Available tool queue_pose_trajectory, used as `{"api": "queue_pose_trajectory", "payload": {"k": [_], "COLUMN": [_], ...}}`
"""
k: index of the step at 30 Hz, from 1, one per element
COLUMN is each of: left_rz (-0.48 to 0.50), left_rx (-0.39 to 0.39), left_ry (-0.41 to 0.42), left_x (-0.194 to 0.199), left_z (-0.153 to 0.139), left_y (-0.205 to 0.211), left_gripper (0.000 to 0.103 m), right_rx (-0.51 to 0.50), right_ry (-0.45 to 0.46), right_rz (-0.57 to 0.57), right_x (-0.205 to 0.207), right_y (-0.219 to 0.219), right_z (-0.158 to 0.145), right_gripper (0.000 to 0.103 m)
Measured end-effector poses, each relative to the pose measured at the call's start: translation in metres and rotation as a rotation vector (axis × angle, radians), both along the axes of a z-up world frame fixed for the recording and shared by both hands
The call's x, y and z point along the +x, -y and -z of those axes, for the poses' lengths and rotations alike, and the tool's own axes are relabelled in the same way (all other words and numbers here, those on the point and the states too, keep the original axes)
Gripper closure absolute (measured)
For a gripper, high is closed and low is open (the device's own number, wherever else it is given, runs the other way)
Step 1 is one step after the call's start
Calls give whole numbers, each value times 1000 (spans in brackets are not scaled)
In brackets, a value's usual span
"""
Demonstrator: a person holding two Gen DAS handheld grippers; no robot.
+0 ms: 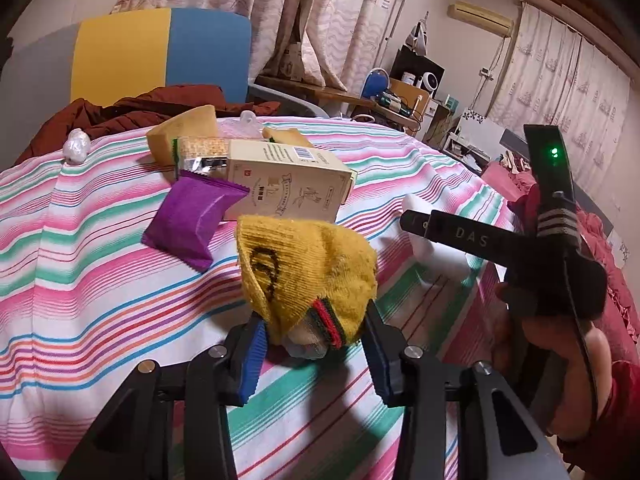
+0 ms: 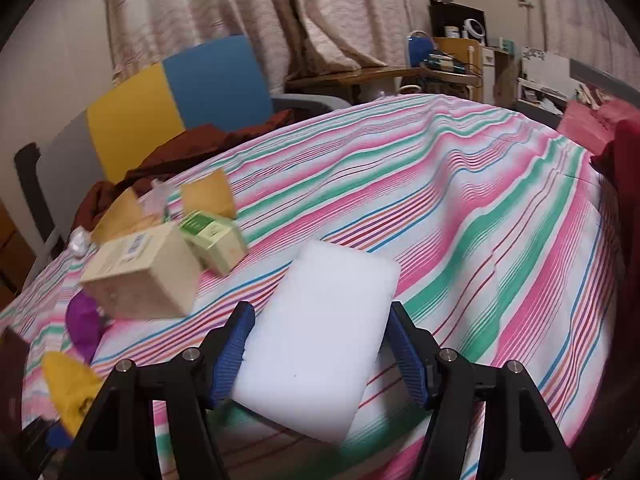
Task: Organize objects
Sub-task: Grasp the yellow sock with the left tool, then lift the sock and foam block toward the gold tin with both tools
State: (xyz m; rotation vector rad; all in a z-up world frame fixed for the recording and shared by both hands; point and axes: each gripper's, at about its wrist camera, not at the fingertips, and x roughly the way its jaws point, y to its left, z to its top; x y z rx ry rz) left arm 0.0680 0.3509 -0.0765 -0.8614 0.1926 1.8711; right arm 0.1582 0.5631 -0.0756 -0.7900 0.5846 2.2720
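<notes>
A mustard-yellow sock (image 1: pixel 312 272) with a red-and-green cuff stands bunched up between the blue pads of my left gripper (image 1: pixel 316 344), which is shut on its cuff end just above the striped cloth (image 1: pixel 100 280). The same sock (image 2: pixel 68 384) shows at the lower left of the right wrist view. My right gripper (image 2: pixel 320 344) is shut on a white foam block (image 2: pixel 320 328), held a little above the cloth. In the left wrist view that block (image 1: pixel 436 252) peeks out behind the right gripper's black finger, with a hand (image 1: pixel 560 340) on the handle.
Just behind the sock lie a purple packet (image 1: pixel 192 220), a cream carton (image 1: pixel 288 184), a cracker pack (image 1: pixel 200 152) and yellow sponges (image 1: pixel 180 136). A small green box (image 2: pixel 216 240) sits beside the carton. A yellow-and-blue chair (image 1: pixel 160 52) with a rust-brown cloth (image 1: pixel 120 112) stands beyond the table.
</notes>
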Motion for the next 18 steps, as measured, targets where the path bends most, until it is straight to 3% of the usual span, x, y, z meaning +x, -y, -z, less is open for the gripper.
{"api": "queue_pose_trajectory", "payload": {"k": [8,13,18], "left_rz": [-58,-90,-137], "left_rx": [30,77,105], "left_ry": [38,71,50], "left_x": [9,13,10], "left_z": [-6,-19,-35], "left_y": [46,79,106], "left_gripper": [59,59,59], "right_rx": [16,-44,-75], "right_ry": [-24,-52,-93], "right_rz": [-105,-180,-289], "right_x": [-7,-14,-24], "right_y": [36,58,90], "right_z": [-20,-24,-37], "right_gripper": [35,35,35]}}
